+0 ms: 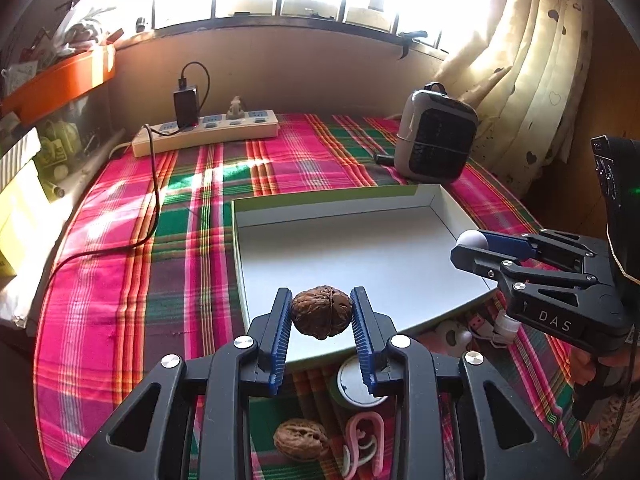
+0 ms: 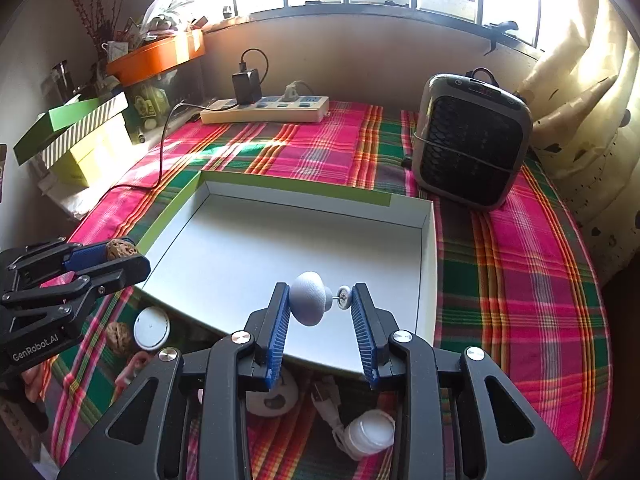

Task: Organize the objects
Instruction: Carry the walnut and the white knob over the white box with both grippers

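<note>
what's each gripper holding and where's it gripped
Left gripper pinches a walnut across its sides. Right gripper clamps a grey mushroom-shaped knob end to end.

Left claw (image 1: 321, 312) closed on a brown walnut (image 1: 321, 311), pinched between blue ribbed pads above the near edge of a shallow white box (image 1: 434, 200). Right claw (image 1: 466, 249) at the right, gripping a small white rounded object (image 1: 474, 238) over the box's right rim. Below, on the pink-and-green plaid desk (image 1: 120, 280): a second walnut (image 1: 301, 439), a pink clip (image 1: 364, 442), a round white lid (image 1: 352, 382). Farther back, a power strip (image 1: 208, 132) and a small grey heater (image 1: 436, 132).
</note>
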Demonstrator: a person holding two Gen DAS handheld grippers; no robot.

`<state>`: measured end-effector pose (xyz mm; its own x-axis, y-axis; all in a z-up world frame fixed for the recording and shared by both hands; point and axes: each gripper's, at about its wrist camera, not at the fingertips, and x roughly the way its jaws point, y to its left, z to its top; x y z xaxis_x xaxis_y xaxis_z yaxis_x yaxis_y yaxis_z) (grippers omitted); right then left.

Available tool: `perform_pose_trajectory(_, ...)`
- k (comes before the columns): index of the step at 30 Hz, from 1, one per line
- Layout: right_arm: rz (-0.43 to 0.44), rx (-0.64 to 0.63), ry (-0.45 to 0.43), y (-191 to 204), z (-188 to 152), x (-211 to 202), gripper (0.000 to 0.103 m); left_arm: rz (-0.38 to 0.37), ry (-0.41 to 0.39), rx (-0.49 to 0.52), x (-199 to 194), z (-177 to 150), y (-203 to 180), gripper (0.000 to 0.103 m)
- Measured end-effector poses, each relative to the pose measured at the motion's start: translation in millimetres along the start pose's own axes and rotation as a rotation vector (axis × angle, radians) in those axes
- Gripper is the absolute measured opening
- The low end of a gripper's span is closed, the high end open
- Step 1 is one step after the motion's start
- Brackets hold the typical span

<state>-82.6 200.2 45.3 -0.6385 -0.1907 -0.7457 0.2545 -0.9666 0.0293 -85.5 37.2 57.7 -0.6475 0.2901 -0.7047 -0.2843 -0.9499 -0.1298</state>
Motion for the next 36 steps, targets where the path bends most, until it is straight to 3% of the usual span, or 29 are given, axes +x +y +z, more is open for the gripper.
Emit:
perform_pose_trajectory(17, -0.019, 0.008, 0.051, -9.2, 35.9, 53.0, 0.033, 0.008, 0.045, -0.007, 52.2, 36.3, 9.5, 0.028)
perform_pose_trajectory(36, -0.066, 0.018, 0.115, -20.4, 41.3, 88.8, 0.033, 0.054, 0.106, 0.011, 100.2, 50.5, 16.2, 0.028)
